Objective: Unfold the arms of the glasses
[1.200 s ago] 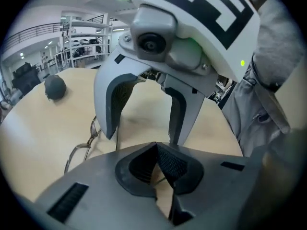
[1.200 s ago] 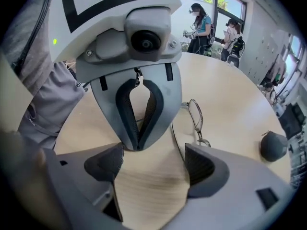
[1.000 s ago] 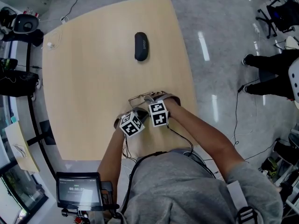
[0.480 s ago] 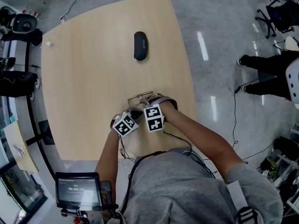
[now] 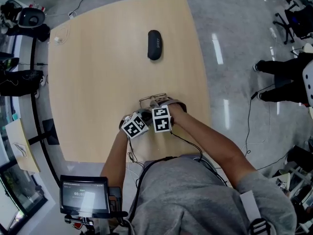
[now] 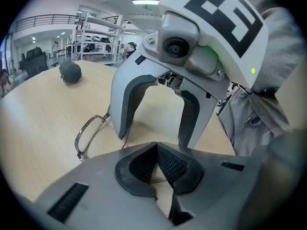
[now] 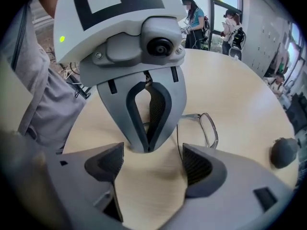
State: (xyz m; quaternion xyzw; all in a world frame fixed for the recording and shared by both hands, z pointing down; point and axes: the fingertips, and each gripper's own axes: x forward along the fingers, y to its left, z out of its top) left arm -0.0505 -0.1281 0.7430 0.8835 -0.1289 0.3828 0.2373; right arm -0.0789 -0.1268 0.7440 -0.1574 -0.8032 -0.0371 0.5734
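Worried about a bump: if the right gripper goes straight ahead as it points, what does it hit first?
Probably the left gripper, facing it, jaws shut on an arm of the glasses; depth is unclear.

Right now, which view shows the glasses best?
Right gripper view: the glasses are large and sharp, with one lens rim, its hinge and a thin arm visible. The left gripper view shows only one rim, with the rest hidden. The head view shows them small and partly covered.
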